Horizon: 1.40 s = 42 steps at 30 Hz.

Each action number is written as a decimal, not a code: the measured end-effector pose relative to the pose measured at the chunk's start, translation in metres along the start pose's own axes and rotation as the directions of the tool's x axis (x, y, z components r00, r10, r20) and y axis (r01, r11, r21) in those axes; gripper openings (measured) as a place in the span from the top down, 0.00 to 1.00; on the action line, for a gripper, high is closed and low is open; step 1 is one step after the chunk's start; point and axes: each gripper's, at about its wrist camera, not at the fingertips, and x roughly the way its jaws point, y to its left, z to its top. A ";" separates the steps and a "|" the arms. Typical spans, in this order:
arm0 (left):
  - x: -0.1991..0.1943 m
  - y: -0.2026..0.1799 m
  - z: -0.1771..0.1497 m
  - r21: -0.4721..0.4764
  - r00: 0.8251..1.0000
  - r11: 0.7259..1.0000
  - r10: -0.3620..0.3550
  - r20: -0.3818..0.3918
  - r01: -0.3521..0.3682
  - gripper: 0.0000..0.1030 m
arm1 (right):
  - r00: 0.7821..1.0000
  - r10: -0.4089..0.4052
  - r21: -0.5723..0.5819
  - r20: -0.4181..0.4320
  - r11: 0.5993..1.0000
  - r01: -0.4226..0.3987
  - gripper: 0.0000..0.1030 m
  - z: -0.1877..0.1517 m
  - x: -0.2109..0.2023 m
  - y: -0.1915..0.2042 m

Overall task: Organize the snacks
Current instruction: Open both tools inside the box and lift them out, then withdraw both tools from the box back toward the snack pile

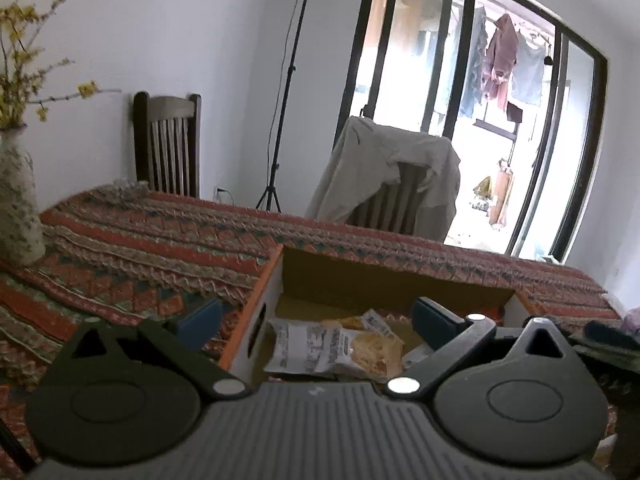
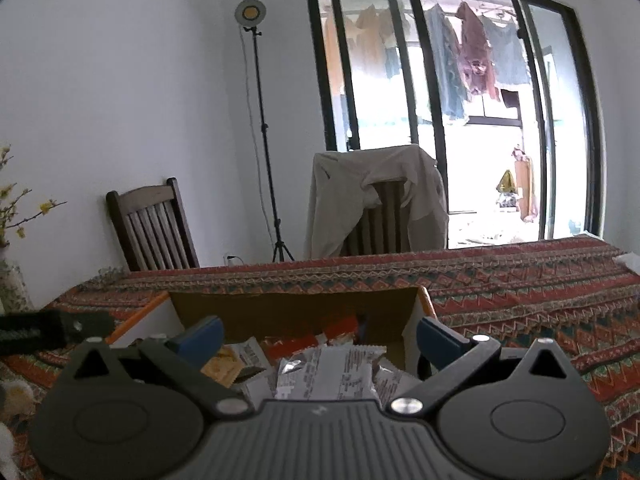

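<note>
An open cardboard box [image 1: 380,280] with an orange rim sits on the patterned tablecloth. Inside lie several snack packets; a white printed packet [image 1: 320,350] showing yellow biscuits is nearest in the left wrist view. My left gripper [image 1: 316,318] hovers just above the box's near side, open, with nothing between its blue pads. In the right wrist view the same box [image 2: 296,312] holds silver-white packets [image 2: 340,372] and orange ones [image 2: 304,340]. My right gripper [image 2: 320,336] also hangs open over the box's near edge, its pads touching nothing.
A speckled vase [image 1: 16,200] with yellow flowers stands at the table's left end. Behind the table are a wooden chair [image 1: 168,144], a chair draped with a beige jacket [image 1: 392,172] and a light stand [image 1: 280,120]. Patterned cloth [image 2: 520,300] stretches right of the box.
</note>
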 end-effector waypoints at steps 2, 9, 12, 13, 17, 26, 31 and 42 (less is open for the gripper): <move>-0.010 0.001 0.002 -0.001 1.000 1.000 -0.010 0.009 0.010 0.00 | 1.000 0.012 -0.001 0.003 1.000 -0.012 0.00 0.003 -0.003 0.000; -0.039 0.007 -0.002 0.013 1.000 1.000 -0.005 0.014 0.005 0.00 | 1.000 0.013 -0.015 0.019 1.000 -0.012 0.00 0.010 -0.032 0.008; -0.050 0.012 -0.009 0.005 1.000 1.000 -0.006 0.004 0.006 0.00 | 1.000 0.011 -0.017 0.009 1.000 -0.011 0.00 0.005 -0.047 0.009; -0.054 0.013 -0.012 0.005 1.000 1.000 -0.010 0.001 0.010 0.00 | 1.000 0.008 -0.012 0.004 1.000 -0.008 0.00 0.002 -0.052 0.009; -0.067 0.019 -0.024 0.003 0.999 1.000 -0.013 -0.030 0.013 0.00 | 0.999 0.026 0.008 -0.035 1.000 -0.025 0.00 -0.011 -0.067 0.008; -0.098 0.037 -0.051 -0.031 0.999 0.999 -0.012 -0.047 0.011 0.00 | 0.998 0.014 0.027 -0.066 1.000 -0.012 0.00 -0.035 -0.101 0.014; -0.109 0.042 -0.066 -0.009 0.998 1.000 -0.014 -0.057 0.014 0.00 | 0.996 0.038 0.035 -0.086 0.999 -0.036 0.00 -0.050 -0.118 0.020; -0.131 0.059 -0.095 0.007 0.996 0.999 -0.036 -0.084 0.037 0.00 | 0.991 0.026 0.012 -0.131 1.000 -0.024 0.00 -0.074 -0.142 0.033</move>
